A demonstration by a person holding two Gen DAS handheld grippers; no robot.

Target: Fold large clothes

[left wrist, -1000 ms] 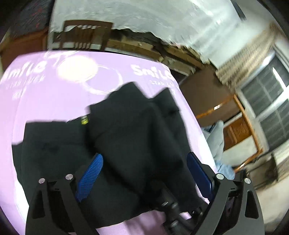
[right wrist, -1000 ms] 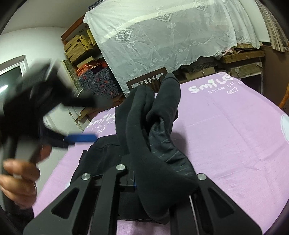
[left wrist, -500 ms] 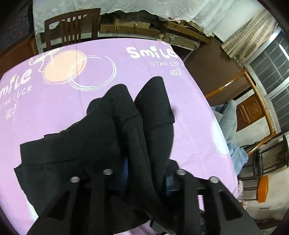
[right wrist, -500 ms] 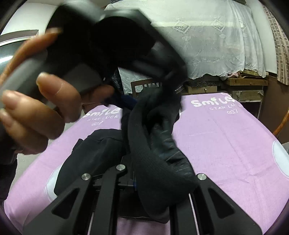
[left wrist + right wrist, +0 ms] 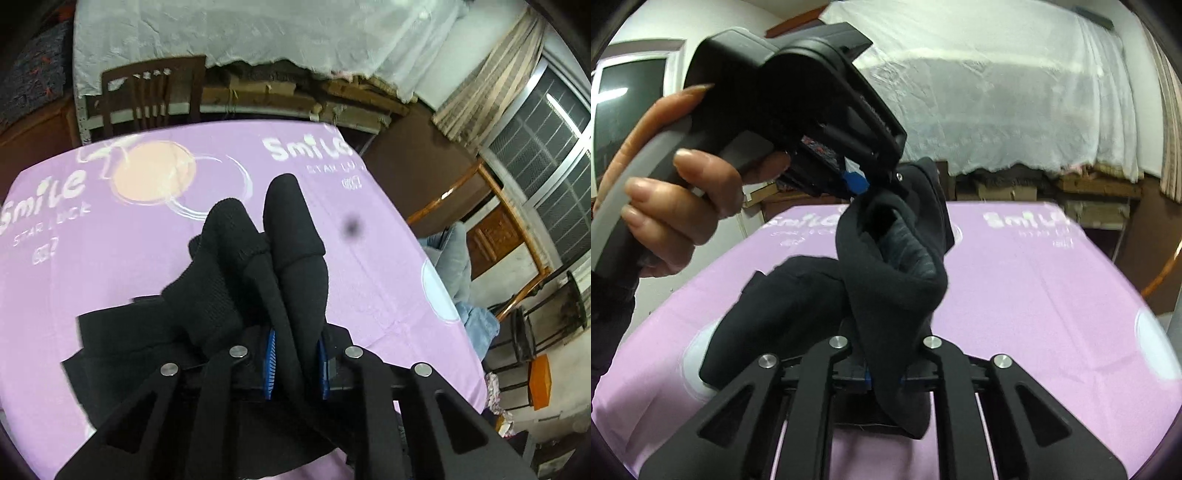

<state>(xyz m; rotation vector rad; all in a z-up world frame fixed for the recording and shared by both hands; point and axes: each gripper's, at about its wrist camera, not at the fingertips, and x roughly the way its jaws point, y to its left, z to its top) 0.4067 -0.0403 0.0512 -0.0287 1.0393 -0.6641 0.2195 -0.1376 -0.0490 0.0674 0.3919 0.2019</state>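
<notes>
The left gripper (image 5: 294, 363), spread wide 1 second ago, is now clamping a bunched fold of the 1 black garment (image 5: 236, 295), while the right gripper (image 5: 884, 376) is gripping another fold as before. Both are lifting its upper part while the rest is lying on the purple tabletop (image 5: 129, 243). Only the right wrist view is showing the left hand (image 5: 661, 206); only the left view is showing 1 wooden chair (image 5: 155, 96).

Bunched up off the purple printed tablecloth (image 5: 369, 258) between the pads of both the left gripper (image 5: 294, 363) and the right gripper (image 5: 884, 373), the black knit garment (image 5: 295, 266), its remainder draped leftward on the cloth, with a dark wooden slatted chair (image 5: 151, 96) behind the table (far edge).
</notes>
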